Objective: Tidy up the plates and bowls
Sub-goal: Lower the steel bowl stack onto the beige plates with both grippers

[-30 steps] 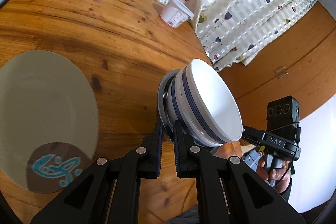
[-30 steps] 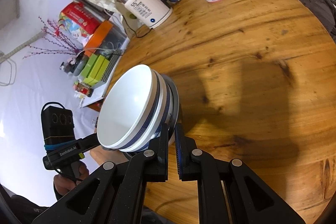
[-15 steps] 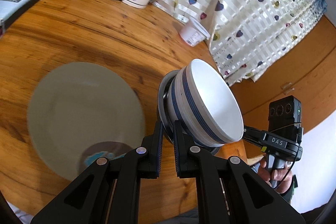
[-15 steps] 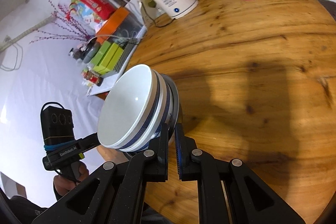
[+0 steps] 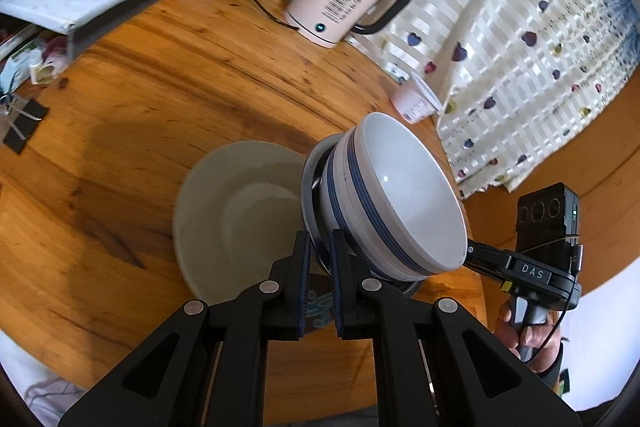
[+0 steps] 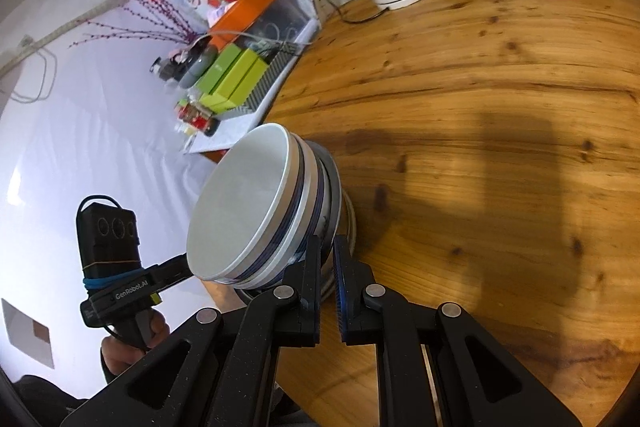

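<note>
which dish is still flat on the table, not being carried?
The grey plate. It lies alone on the wooden table; the nested blue-striped bowls are held tilted above it, clamped by both grippers.

The left hand-held gripper (image 5: 319,259) clamps the rim of a grey metal dish carrying stacked white blue-striped ceramic bowls (image 5: 394,203), held above a round beige plate (image 5: 236,219) on the wooden bench (image 5: 160,99); a cream electric kettle (image 5: 340,7) stands behind
</note>
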Available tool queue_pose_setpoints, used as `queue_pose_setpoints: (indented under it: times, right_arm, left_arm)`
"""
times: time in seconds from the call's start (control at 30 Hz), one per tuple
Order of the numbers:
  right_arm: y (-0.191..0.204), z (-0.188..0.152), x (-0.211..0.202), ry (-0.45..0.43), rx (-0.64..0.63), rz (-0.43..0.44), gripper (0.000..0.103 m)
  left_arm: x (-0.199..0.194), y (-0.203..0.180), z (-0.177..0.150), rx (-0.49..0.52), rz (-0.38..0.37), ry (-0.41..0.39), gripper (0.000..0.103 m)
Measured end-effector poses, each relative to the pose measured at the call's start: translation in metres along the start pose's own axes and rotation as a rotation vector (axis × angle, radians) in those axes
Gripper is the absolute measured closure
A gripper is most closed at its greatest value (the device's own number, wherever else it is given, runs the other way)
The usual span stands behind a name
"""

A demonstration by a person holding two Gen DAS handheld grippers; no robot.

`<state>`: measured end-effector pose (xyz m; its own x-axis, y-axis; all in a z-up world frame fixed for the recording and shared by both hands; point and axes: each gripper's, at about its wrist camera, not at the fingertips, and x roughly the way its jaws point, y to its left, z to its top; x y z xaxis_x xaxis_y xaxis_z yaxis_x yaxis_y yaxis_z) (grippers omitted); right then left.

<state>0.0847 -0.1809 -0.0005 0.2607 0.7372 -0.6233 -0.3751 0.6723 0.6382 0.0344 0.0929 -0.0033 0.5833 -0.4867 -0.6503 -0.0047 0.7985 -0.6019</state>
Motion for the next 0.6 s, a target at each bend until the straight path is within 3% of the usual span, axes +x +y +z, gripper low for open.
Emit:
queue_pose_setpoints:
  times: [0.6]
  right_arm:
    - [0.016, 0.007, 0.045, 0.064, -0.023, 0.012, 0.094]
  left_arm:
    - [-0.009, 0.031, 0.000, -0.055, 0.056, -0.022, 0.095]
